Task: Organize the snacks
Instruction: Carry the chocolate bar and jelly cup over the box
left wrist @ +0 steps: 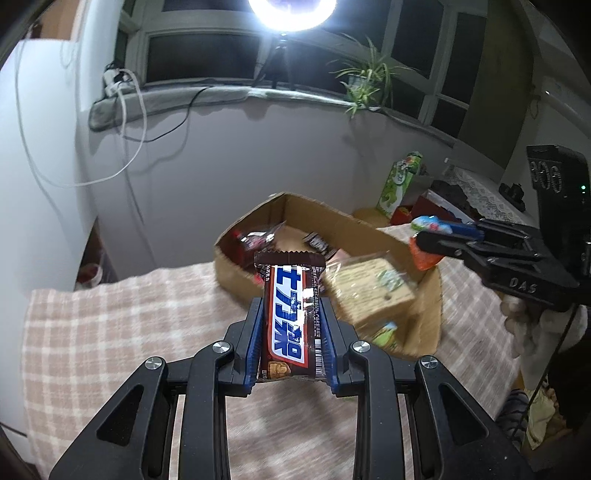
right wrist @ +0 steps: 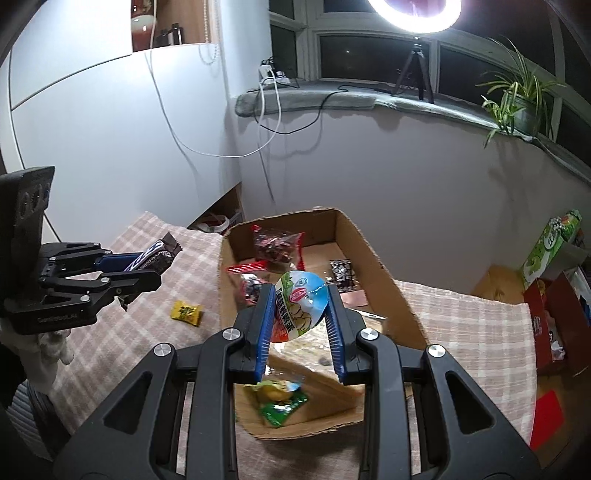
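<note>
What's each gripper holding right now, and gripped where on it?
Left gripper clamps the brown chocolate bar across the long sides of its lower half. Right gripper pinches the blue-topped snack packet by its two side edges, above the cardboard box.

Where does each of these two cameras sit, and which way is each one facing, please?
Left wrist: on the left tool, looking along its fingers past the chocolate bar to the cardboard box; the right tool shows at right.
Right wrist: on the right tool, looking down into the box past the blue-lidded snack; the left tool shows at left.
Shared: box, checked cloth, ring light, windowsill plant.
</note>
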Demonstrator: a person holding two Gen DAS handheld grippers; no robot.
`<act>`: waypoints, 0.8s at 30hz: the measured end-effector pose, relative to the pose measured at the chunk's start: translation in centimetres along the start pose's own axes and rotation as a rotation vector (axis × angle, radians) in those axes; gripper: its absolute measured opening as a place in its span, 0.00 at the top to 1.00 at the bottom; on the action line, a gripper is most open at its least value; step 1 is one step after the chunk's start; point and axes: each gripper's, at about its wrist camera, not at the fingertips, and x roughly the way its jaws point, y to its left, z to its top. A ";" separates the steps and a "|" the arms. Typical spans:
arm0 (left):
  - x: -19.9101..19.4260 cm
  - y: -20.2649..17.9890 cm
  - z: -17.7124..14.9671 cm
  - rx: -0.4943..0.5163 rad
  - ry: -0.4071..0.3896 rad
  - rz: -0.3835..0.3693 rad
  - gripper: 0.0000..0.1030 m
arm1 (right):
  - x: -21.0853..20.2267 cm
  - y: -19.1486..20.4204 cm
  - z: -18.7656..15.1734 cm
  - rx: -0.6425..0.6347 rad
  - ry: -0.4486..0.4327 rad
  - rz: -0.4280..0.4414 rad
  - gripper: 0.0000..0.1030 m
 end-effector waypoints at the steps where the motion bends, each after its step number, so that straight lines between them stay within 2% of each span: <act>1: 0.1 -0.3 0.2 0.006 -0.003 0.000 0.74 | 0.1 -0.1 0.0 0.002 0.001 -0.002 0.73; 16: 4.1 -2.9 2.2 0.056 0.001 0.002 0.74 | 2.7 -3.4 1.9 0.020 0.003 -0.007 0.73; 24: 6.2 -3.0 2.7 0.069 0.022 0.003 0.74 | 5.5 -4.6 2.8 0.024 0.038 0.028 0.73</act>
